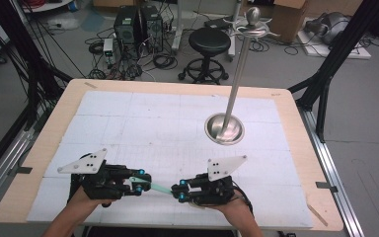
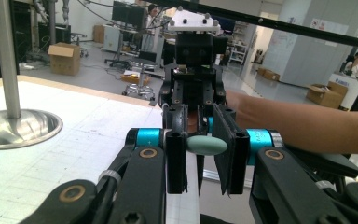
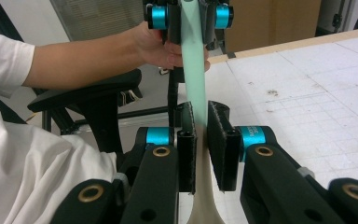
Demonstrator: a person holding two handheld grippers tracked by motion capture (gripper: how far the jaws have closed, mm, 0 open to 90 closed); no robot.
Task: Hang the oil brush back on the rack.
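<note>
The object being handled is a pale green strip (image 1: 160, 188), and its full shape is hard to make out: in the high view it is showing as a thin bar between the two grippers, low over the near edge of the worktop (image 1: 177, 123). In the right gripper view its lower end is widening into a cream-coloured part that is cut off by the frame edge. In the left gripper view it is appearing end-on as a rounded green tip.

The left gripper (image 1: 137, 184) is gripping one end of the strip, with its jaws closed down onto the rounded tip and narrow gaps remaining at the sides. The right gripper (image 1: 180, 190) is facing it, with its jaws nearly closed around the other end; the strip is lying against one jaw pad, and contact with the other pad cannot be confirmed.

A metal stand (image 1: 224, 128) with a round base is standing on the worktop, well apart from both grippers. Its top is partly lost against the floor clutter.
</note>
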